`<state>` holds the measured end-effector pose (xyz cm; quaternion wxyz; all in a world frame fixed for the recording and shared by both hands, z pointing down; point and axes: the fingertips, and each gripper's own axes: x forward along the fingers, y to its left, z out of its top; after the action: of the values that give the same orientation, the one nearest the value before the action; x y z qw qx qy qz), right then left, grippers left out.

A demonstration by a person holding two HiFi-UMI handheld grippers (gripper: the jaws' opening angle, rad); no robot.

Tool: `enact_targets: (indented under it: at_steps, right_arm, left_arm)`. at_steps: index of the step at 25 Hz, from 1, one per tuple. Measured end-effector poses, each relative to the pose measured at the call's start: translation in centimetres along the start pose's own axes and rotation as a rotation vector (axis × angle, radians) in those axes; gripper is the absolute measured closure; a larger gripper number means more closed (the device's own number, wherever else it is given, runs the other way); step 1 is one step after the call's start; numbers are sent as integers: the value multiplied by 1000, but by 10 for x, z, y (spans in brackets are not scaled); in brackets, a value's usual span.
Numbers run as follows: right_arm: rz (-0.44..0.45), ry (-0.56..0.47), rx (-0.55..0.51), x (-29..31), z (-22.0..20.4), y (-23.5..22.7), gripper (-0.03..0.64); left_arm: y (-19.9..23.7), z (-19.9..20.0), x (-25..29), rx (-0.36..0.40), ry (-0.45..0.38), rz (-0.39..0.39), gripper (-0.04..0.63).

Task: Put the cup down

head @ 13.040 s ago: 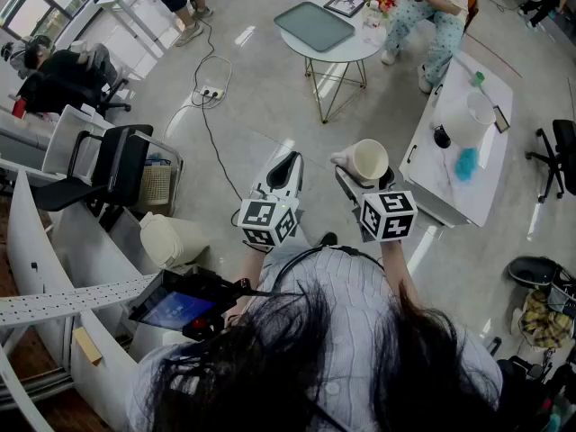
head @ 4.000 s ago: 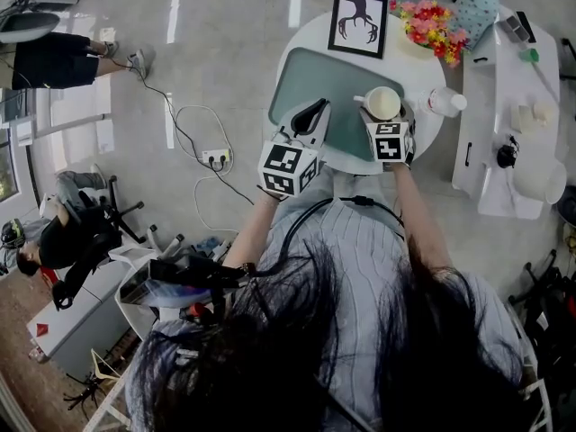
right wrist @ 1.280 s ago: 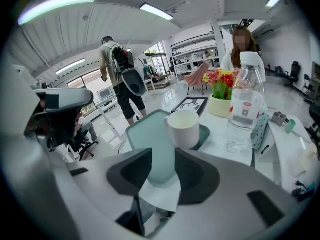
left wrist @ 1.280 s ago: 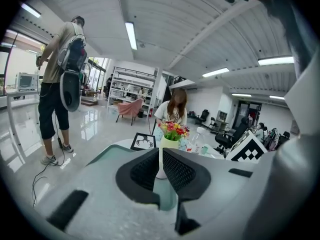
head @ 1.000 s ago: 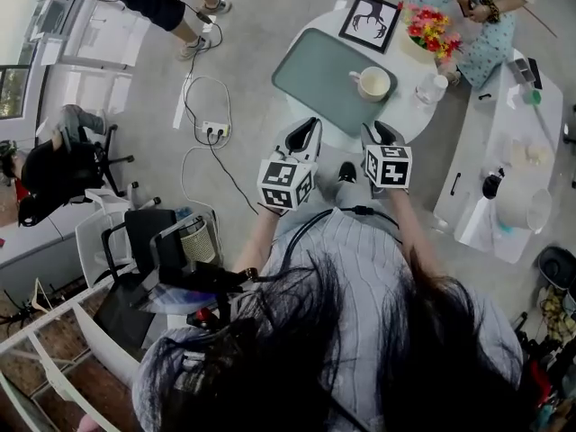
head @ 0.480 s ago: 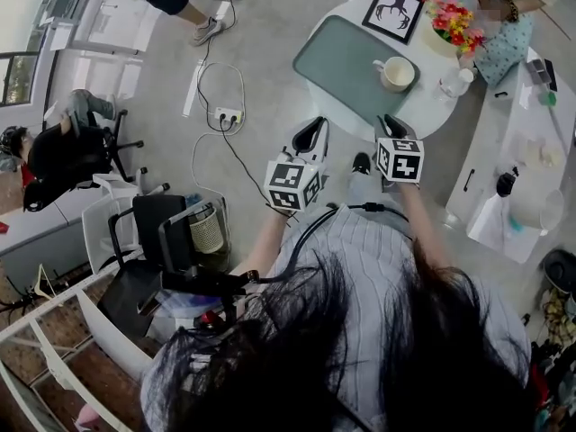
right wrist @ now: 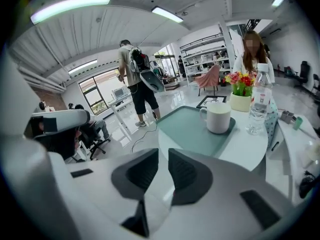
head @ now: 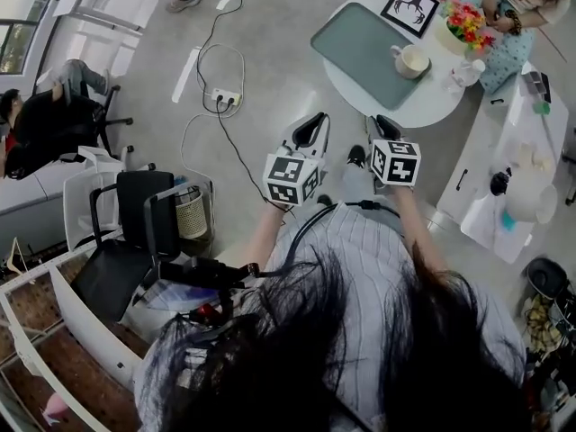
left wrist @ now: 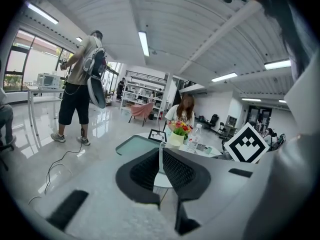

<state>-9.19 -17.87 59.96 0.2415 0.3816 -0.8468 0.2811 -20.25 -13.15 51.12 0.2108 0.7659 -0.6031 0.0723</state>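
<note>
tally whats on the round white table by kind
tray: 1
cup: 1
framed picture: 1
pot of flowers: 1
water bottle: 1
total: 5

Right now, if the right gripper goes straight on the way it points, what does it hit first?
Probably the round table at its near rim, by the green tray; depth is unclear, maybe the floor first. The right gripper has just been closing its jaws, nothing between them.

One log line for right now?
cup: upright on tray | right gripper: empty, jaws just closing | left gripper: empty, shut
</note>
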Motion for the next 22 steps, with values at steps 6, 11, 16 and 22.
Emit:
enact_targets:
  at_steps: [6,11,16,22]
  right_arm:
    - [20,-21,-20,-30,-24,43,543]
    - [20,-41,-10,-57,-51,69,546]
    - [27,-59,-13,-83,-73,92,549]
    - [35,-70,-33,-112,-92,110,552]
  left_arm:
    - [-2,-9,-53,0,-38,6,561]
    - [-10,-30,-97,0,-46,8,561]
    - [-24,-53,-134,-13,-46,2,561]
    - [-43,-71,-159,-25,-50,-17,561]
